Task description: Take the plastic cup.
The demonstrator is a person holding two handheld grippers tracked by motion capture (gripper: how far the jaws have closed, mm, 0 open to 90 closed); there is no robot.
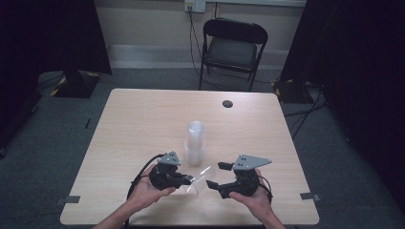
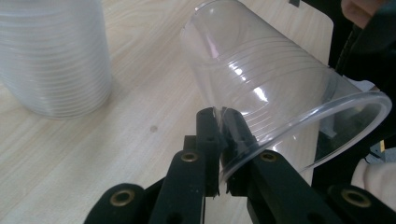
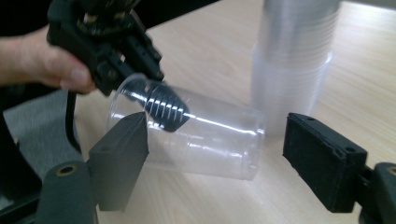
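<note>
A single clear plastic cup [image 2: 261,88] lies on its side just above the table near its front edge. My left gripper [image 2: 223,135] is shut on the cup's wall at the rim, one jaw inside and one outside. From above, the left gripper [image 1: 189,180] holds the cup [image 1: 200,180] with its base pointing right. My right gripper [image 1: 216,175] stands open around the cup's base end. In the right gripper view the cup [image 3: 205,140] sits between that gripper's [image 3: 215,156] spread pads without touching them. A tall stack of clear cups [image 1: 195,143] stands upright just behind.
The wooden table [image 1: 143,119] has a dark round hole [image 1: 227,103] near its far edge. A black folding chair [image 1: 233,47] stands beyond the table. The cup stack [image 3: 292,60] rises close behind the right gripper's far pad [image 3: 322,158]. Dark curtains hang at both sides.
</note>
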